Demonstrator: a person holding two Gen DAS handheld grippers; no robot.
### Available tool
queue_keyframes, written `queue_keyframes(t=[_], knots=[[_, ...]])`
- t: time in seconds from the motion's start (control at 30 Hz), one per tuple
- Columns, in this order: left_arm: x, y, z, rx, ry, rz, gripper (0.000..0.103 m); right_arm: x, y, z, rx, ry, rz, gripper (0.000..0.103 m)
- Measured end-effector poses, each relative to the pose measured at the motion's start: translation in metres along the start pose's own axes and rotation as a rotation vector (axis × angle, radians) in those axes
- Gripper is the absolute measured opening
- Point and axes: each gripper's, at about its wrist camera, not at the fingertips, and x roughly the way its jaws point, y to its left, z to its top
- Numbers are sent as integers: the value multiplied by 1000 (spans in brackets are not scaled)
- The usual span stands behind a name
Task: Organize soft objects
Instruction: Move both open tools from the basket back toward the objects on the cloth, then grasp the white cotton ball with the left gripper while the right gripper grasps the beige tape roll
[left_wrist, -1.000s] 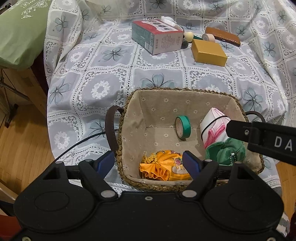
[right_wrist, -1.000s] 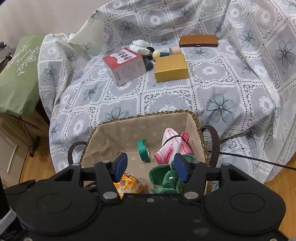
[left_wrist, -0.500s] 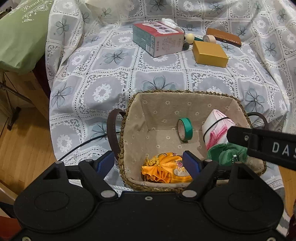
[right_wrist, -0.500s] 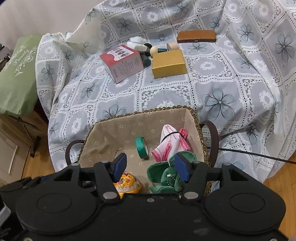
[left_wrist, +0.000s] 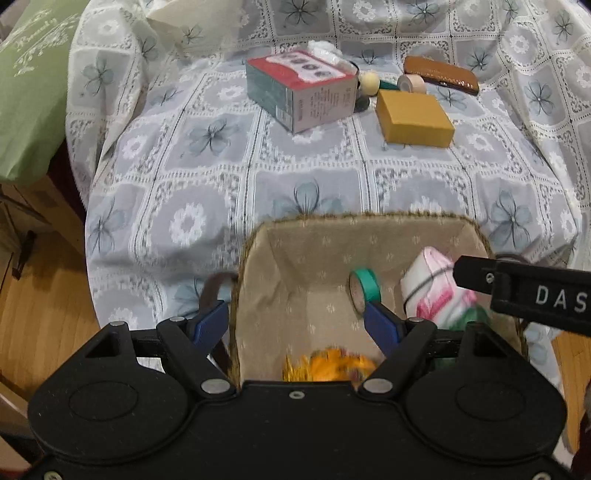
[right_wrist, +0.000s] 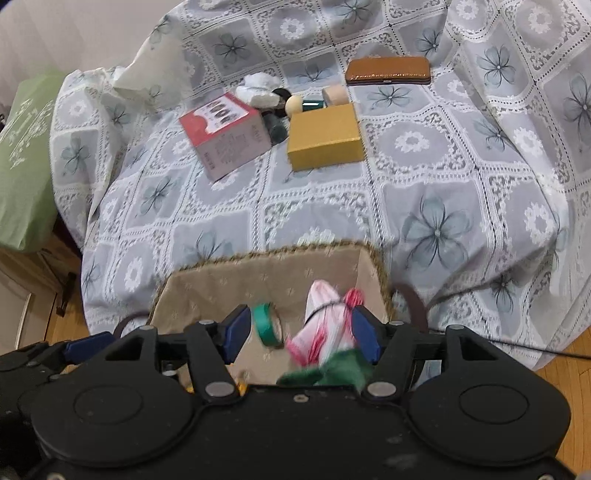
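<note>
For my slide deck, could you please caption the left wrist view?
Open left gripper above lined basket holding green tape roll.

A grey-and-white lace cloth (left_wrist: 207, 192) printed with blue-grey flowers drapes over a broad piece of furniture, hiding its shape and hanging down in folds at the sides and rear. Warm wooden plank flooring (left_wrist: 40, 325) shows at the lower left and again at the lower right (right_wrist: 569, 373), where a thin black cable (right_wrist: 535, 350) runs across it. A green cushion (right_wrist: 22, 170) with pale script lettering lies just beside the cloth's left edge, and a plain pale wall (right_wrist: 81, 29) rises behind under soft, even light.
</note>
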Motion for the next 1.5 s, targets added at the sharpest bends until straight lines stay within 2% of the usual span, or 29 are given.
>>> queue_keyframes(t=[0.27, 0.57, 0.73, 0.93, 1.2, 1.4, 1.5], knots=[[13, 1, 48, 25, -19, -16, 77, 28, -9, 54, 18, 6, -12, 62], [40, -4, 112, 81, -59, -19, 77, 60, -8, 127, -30, -46, -44, 62], [58, -4, 154, 86, -58, -41, 77, 79, -15, 169, -45, -85, -83, 62], [78, -7, 201, 102, -90, -17, 77, 111, -25, 207, -54, -84, -126, 62], [110, -11, 255, 130, -94, 11, 77, 145, -30, 234, -59, -61, -134, 62], [133, -17, 280, 178, -84, 41, 77, 159, -28, 243, -67, -58, -117, 63], [142, -24, 285, 236, -75, 16, 77, 168, -27, 246, -83, -57, -116, 63]])
